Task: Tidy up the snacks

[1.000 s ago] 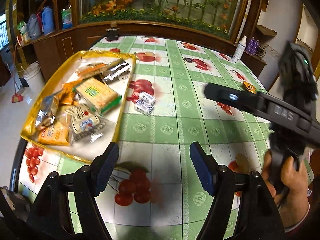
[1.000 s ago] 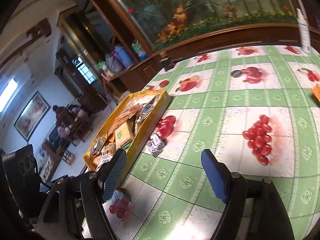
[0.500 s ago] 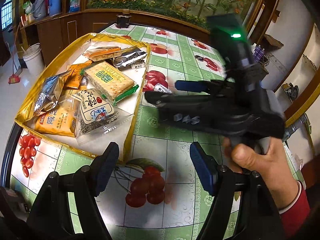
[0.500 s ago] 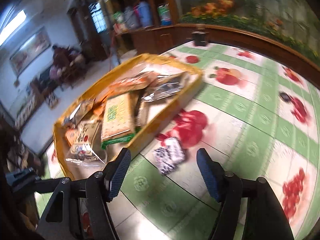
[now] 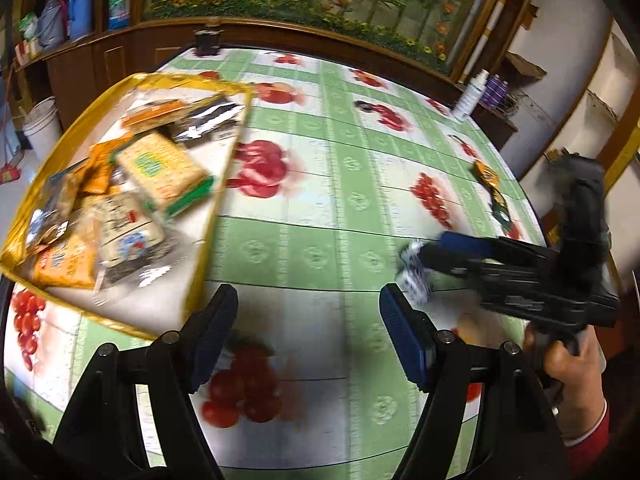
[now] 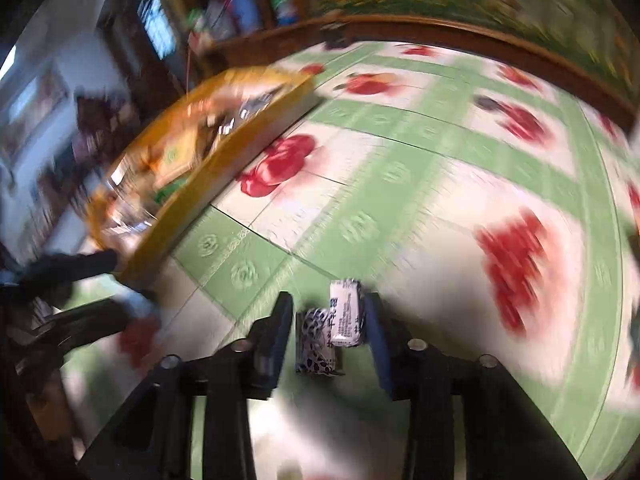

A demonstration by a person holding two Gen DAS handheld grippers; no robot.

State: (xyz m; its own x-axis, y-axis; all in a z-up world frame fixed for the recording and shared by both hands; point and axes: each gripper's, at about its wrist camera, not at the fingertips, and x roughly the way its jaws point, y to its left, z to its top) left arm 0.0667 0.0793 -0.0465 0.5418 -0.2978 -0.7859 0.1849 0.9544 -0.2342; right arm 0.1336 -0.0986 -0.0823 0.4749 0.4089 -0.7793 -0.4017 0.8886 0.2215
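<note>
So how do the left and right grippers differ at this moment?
The left gripper stands wide open with nothing between its fingers, only bare tablecloth; the right gripper is closing around two small black-and-white wrapped snacks. The left sits close beside the yellow tray; the right is farther from it. Both angle down at the table.

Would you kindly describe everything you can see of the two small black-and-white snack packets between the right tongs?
The two small snack packets are short pillow-shaped wraps, white with dark print, seemingly glossy film. They lie side by side between the fingers of the right tongs, whose jaws are closing around them. The right-hand packet looks close against its pad; a sliver of gap shows beside the left one, so a firm grip is not certain. The left wrist view shows them blurred at the tongs' tips just above the checked tablecloth, well away from the yellow tray.
</note>
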